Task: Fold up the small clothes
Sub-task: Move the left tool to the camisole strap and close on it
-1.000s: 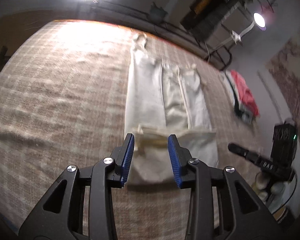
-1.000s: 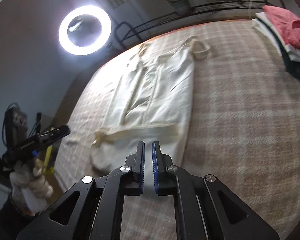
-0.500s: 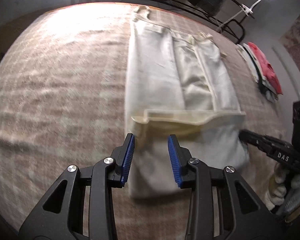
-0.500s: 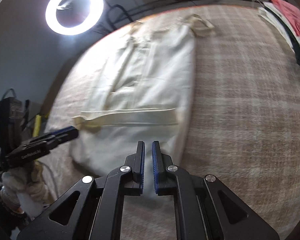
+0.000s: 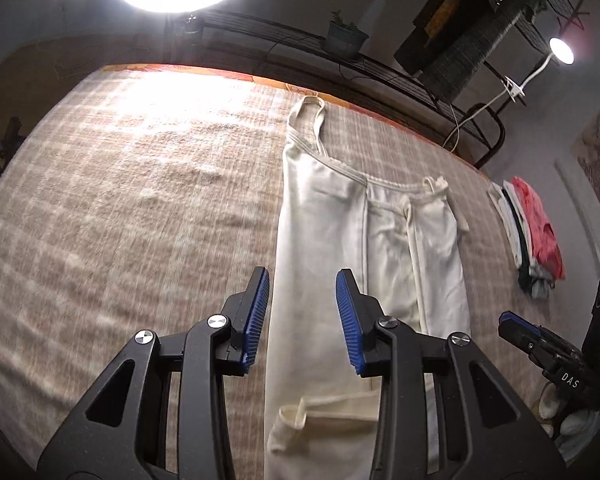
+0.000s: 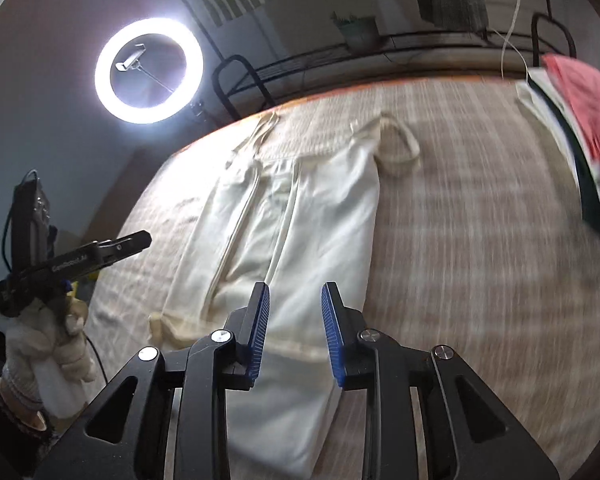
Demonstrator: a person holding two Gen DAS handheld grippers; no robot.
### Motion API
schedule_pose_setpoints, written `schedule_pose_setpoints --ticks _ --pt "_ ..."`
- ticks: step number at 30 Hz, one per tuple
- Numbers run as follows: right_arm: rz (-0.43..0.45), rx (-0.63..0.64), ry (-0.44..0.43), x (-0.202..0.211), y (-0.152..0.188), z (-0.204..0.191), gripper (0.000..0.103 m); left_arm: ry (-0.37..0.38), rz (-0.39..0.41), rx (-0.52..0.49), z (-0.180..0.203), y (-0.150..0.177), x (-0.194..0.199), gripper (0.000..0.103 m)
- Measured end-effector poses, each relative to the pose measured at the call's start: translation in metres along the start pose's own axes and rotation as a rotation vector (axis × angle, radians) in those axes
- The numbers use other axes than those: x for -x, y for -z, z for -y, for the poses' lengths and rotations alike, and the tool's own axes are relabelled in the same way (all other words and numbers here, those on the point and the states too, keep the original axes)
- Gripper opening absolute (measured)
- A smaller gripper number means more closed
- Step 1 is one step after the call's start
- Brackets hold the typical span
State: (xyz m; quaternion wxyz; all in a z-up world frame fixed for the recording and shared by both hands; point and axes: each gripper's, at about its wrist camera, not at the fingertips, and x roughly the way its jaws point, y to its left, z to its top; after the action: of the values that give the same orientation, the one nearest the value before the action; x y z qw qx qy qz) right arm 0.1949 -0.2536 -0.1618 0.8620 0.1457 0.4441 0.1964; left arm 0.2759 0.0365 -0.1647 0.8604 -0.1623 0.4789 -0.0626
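A cream strappy garment (image 5: pixel 340 248) lies flat and lengthwise on the plaid cloth (image 5: pixel 140 220), its sides folded inward and its near hem folded up into a band (image 5: pixel 332 412). My left gripper (image 5: pixel 302 314) is open and empty, hovering over the garment's left part. The garment also shows in the right wrist view (image 6: pixel 300 232). My right gripper (image 6: pixel 296 330) is open and empty above the garment's near right part. The left gripper shows at the left of that view (image 6: pixel 112 246), the right gripper at the right of the left wrist view (image 5: pixel 516 330).
A stack of folded clothes with a red piece on top (image 5: pixel 536 232) lies at the right edge of the cloth; it also shows in the right wrist view (image 6: pixel 584 120). A ring light (image 6: pixel 148 70) and a dark metal rack (image 5: pixel 380 68) stand behind the far edge.
My right gripper has opened from shut. Both grippers have pulled up and tilted, so the folded hem band now sits lower in both views.
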Motion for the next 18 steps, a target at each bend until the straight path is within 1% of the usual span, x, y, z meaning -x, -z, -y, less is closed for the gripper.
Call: schedule_pose_setpoints --ticks 3,5,8,10,13,15,16,18 --pt "-0.018 0.020 0.005 -0.013 -0.019 0.008 0.025 0.018 -0.017 0.042 -0.008 -0.011 -0.016 0.035" --pt "-0.018 0.007 -0.014 -0.020 -0.031 0.014 0.025 0.027 -0.027 0.048 -0.010 -0.016 -0.025 0.035" --pt "-0.005 -0.012 -0.064 -0.033 -0.047 0.023 0.025 0.007 -0.023 0.021 -0.010 -0.023 -0.038 0.035" --pt "0.013 -0.004 -0.080 -0.042 -0.057 0.026 0.025 0.000 -0.023 0.019 -0.012 -0.030 -0.049 0.035" --pt "0.018 -0.041 -0.086 -0.062 -0.068 0.039 0.025 -0.008 -0.029 0.035 -0.016 -0.041 -0.066 0.035" --pt "0.002 -0.065 -0.052 -0.076 -0.072 0.049 0.025 -0.002 -0.032 0.045 -0.017 -0.048 -0.075 0.036" --pt "-0.008 -0.059 -0.019 -0.083 -0.074 0.053 0.025 0.001 -0.030 0.047 -0.018 -0.053 -0.080 0.038" --pt "-0.024 -0.018 0.042 -0.092 -0.079 0.055 0.025 0.017 -0.011 0.055 -0.018 -0.061 -0.086 0.050"
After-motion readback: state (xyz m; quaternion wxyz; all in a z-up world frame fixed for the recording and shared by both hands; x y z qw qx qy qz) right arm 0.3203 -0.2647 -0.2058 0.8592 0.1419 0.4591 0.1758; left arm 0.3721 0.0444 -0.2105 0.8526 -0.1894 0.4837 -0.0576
